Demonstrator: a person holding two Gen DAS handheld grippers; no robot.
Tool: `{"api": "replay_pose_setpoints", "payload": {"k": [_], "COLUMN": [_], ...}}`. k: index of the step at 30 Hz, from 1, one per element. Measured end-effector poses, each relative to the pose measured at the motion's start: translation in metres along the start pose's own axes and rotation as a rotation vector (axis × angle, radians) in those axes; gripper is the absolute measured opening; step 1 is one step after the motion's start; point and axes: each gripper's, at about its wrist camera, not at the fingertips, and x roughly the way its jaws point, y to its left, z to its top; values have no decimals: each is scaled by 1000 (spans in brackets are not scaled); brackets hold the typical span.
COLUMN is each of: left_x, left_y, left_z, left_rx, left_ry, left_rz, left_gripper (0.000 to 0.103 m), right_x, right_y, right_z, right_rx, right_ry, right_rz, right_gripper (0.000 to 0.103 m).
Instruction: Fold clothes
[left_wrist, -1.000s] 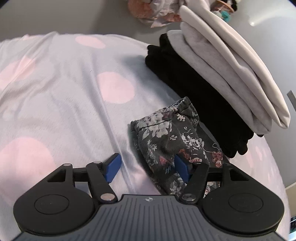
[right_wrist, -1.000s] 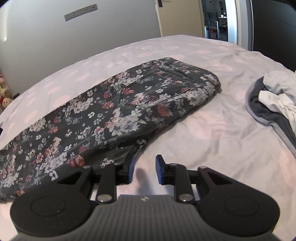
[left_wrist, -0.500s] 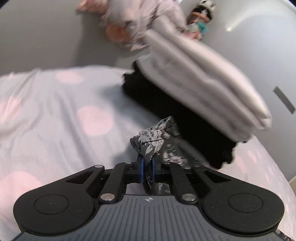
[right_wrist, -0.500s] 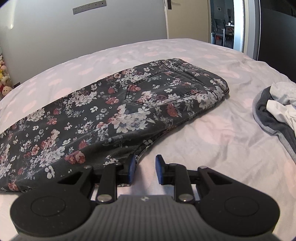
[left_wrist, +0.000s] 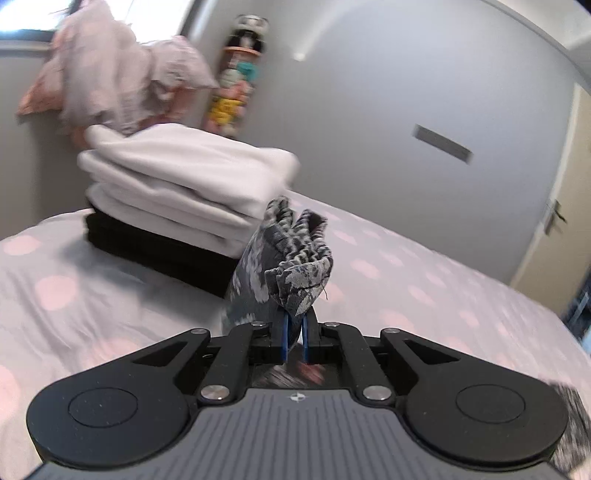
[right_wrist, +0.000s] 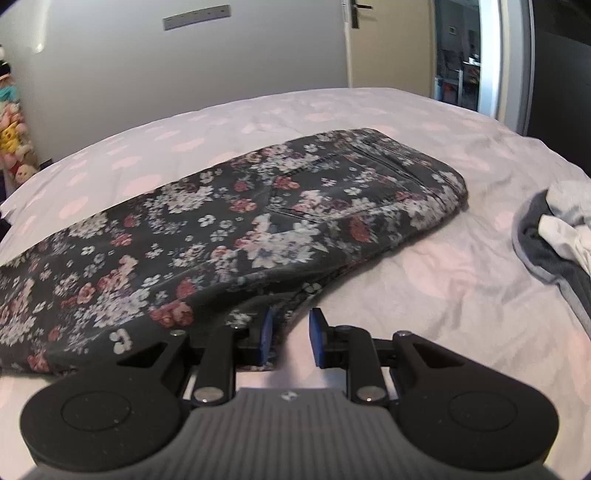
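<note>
Lying flat across the bed, the floral trousers were spread on the dotted sheet, with the waist end toward the door side. One leg end of the trousers was lifted above the sheet and was clamped between the jaws of the left gripper. The jaws of the right gripper were kept a little apart, low beside the trouser edge, and nothing was pressed between them. A stack of folded clothes was seen just behind the raised cloth. A loose grey garment was lying at the right.
</note>
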Motion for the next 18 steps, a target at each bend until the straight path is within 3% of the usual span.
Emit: {"api": "replay_pose_setpoints", "payload": {"k": [5,8,12,14,18], "left_x": [2,11,15,17,22], "left_y": [-43,-60,-71,-72,-68], "left_z": [-35,-54,-88,-102,-107], "left_rx": [115,235,375,424,430], "left_ry": [97,167,247,295,372], "left_rz": [-75,-114,-164,-178,-205], "left_gripper": [8,8,8,8,11], "right_x": [-9,-16,-23,-26,-26], "right_y": [22,30,50,60,81], "right_z": [-5,-5,-4,-3,3], "right_rx": [-106,-152,-271,-317,-339], "right_ry": [-20,-32,-34,-30,37], "right_rz": [48,99,105,107,142], "right_gripper": [29,29,31,42,50]}}
